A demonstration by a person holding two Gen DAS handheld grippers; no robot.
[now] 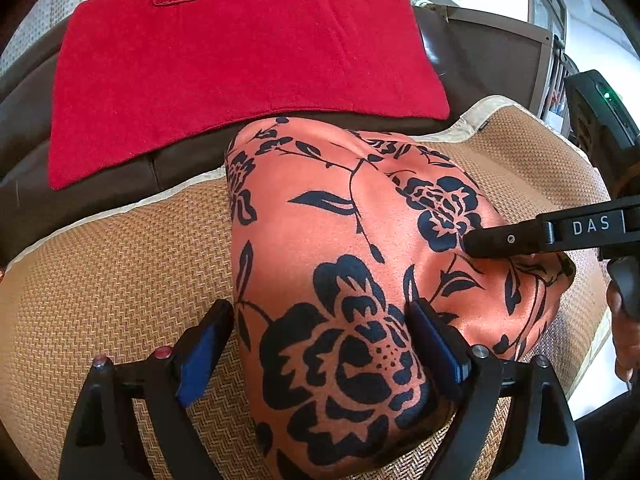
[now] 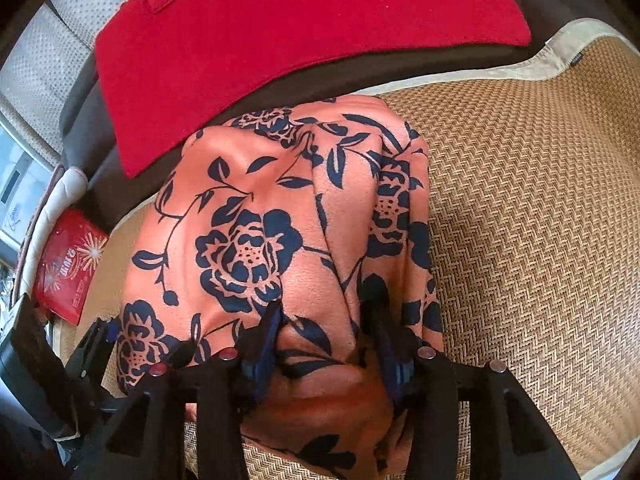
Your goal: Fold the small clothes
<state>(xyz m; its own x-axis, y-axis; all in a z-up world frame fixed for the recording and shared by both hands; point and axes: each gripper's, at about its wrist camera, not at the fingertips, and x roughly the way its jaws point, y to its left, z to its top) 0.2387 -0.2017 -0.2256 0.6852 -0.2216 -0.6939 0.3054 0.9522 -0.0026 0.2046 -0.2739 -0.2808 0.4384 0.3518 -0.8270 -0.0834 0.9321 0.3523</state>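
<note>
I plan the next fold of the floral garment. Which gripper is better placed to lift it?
Right. The right gripper has its jaws around a raised fold of the orange floral garment; the left gripper is open over it.

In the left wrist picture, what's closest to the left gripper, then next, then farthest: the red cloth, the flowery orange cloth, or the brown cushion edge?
1. Orange floral cloth: lying between the left gripper fingers.
2. Dark brown leather cushion edge: just past the cloth.
3. Red towel-like cloth: farthest, at the top.

The garment [image 1: 352, 248] lies on the woven mat [image 1: 120, 256]; the towel [image 1: 240, 60] lies behind it on the sofa [image 1: 100, 176].
</note>
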